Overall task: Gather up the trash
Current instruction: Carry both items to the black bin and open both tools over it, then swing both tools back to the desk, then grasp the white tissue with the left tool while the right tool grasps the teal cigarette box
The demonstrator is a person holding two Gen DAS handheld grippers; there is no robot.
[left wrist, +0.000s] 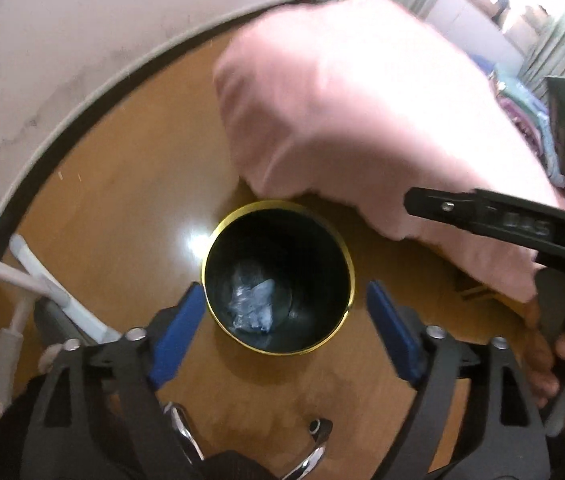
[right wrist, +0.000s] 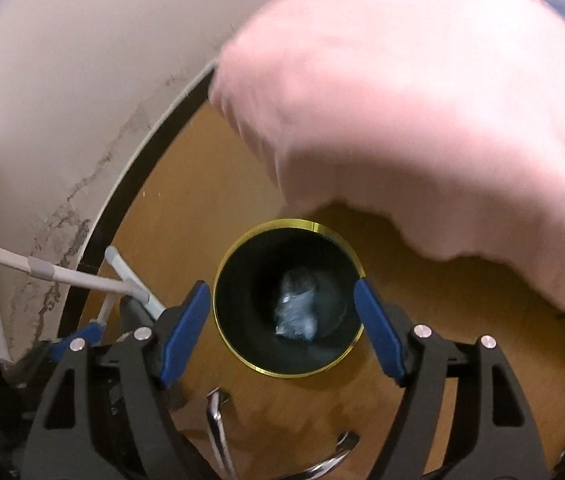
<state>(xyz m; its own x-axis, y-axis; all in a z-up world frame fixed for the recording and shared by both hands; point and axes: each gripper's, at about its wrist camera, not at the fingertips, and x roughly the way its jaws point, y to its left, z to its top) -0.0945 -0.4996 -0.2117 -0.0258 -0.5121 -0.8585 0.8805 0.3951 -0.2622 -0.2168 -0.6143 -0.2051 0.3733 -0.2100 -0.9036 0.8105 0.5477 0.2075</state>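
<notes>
A black trash bin with a gold rim (left wrist: 346,256) stands on the wooden floor, seen from above. A crumpled clear plastic scrap (left wrist: 252,304) lies at its bottom. My left gripper (left wrist: 286,332) is open and empty, its blue pads on either side of the bin's near rim. In the right wrist view the same bin (right wrist: 242,256) holds the plastic scrap (right wrist: 296,308). My right gripper (right wrist: 282,330) is open and empty above the bin, pads flanking it. The right gripper's black body (left wrist: 522,224) shows at the right of the left wrist view.
A blurred pink cloth (left wrist: 362,112) hangs over the far side of the bin, and also fills the upper right of the right wrist view (right wrist: 422,120). White plastic tubes (right wrist: 62,276) lean by the stained wall at left. Chrome chair legs (right wrist: 218,432) lie near the bottom.
</notes>
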